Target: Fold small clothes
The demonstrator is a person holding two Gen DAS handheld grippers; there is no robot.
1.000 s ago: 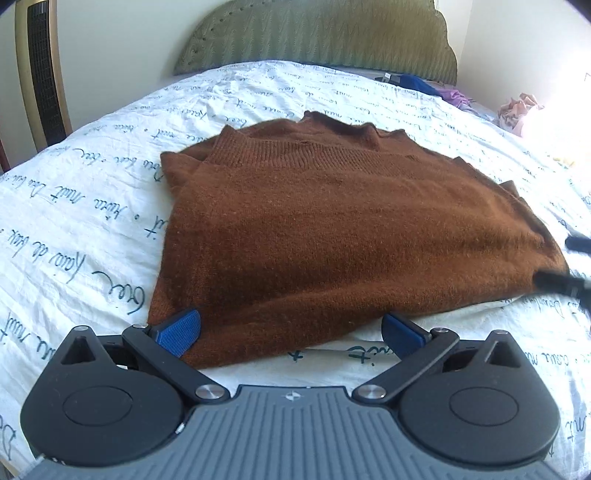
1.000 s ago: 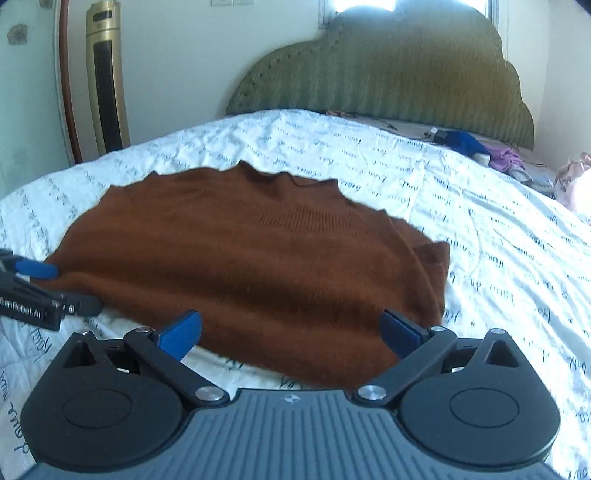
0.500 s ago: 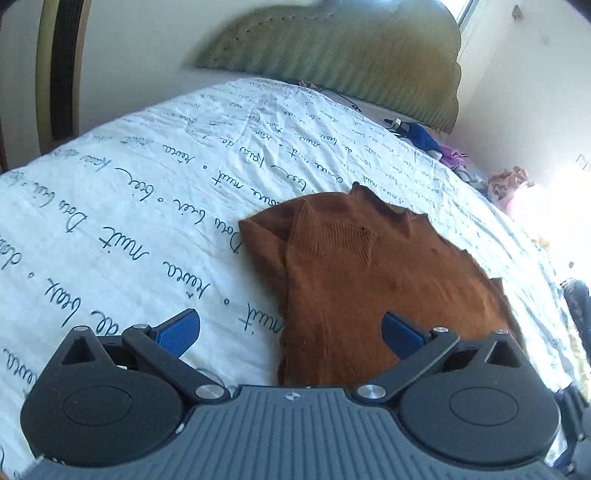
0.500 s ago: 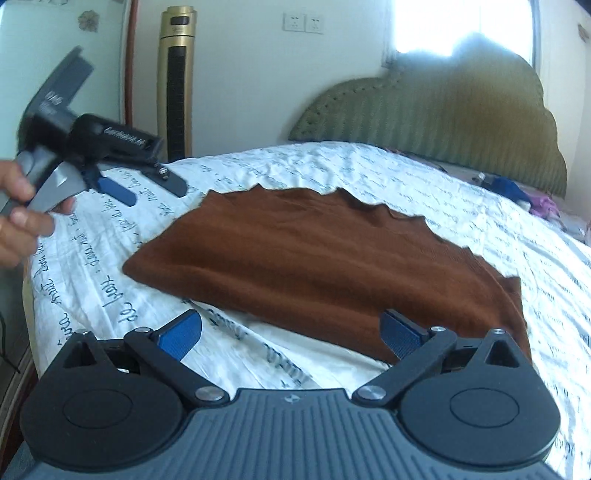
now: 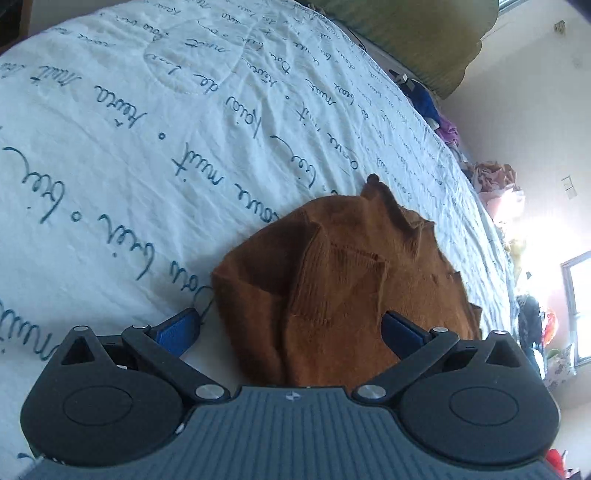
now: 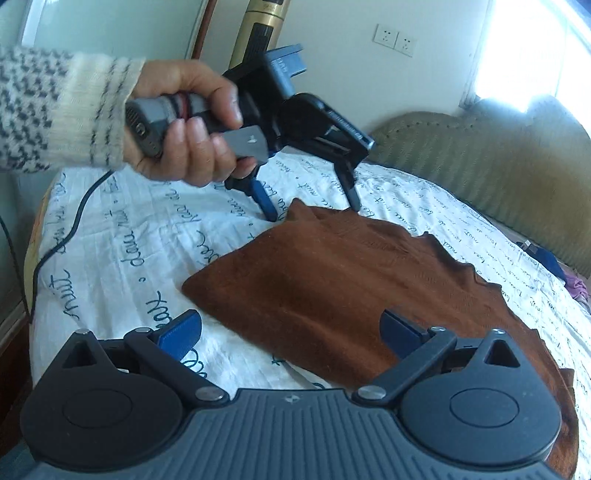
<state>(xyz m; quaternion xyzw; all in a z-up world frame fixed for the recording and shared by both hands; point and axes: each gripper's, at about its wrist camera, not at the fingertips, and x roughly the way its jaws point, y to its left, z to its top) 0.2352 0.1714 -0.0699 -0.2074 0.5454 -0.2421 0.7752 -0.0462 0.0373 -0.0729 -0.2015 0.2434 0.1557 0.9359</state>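
Observation:
A brown knit sweater (image 6: pixel 351 280) lies partly folded on the white bedspread; it also shows in the left wrist view (image 5: pixel 332 288). My left gripper (image 5: pixel 291 328) is open, its jaws set wide astride the sweater's near corner. In the right wrist view the left gripper (image 6: pixel 314 210) hangs above the sweater's far corner, fingers pointing down, held by a hand in a knit sleeve. My right gripper (image 6: pixel 291 328) is open and empty, low over the sweater's near edge.
The white bedspread (image 5: pixel 147 147) with blue script covers the bed. A green padded headboard (image 6: pixel 480 158) stands behind. Loose clothes (image 5: pixel 495 177) lie at the far side. A gold tower fan (image 6: pixel 258 29) stands by the wall. A black cable (image 6: pixel 74 229) crosses the bed's left edge.
My left gripper has swung from the sweater's near hem around to its far left corner. My right gripper has turned left and drawn closer to the sweater's edge.

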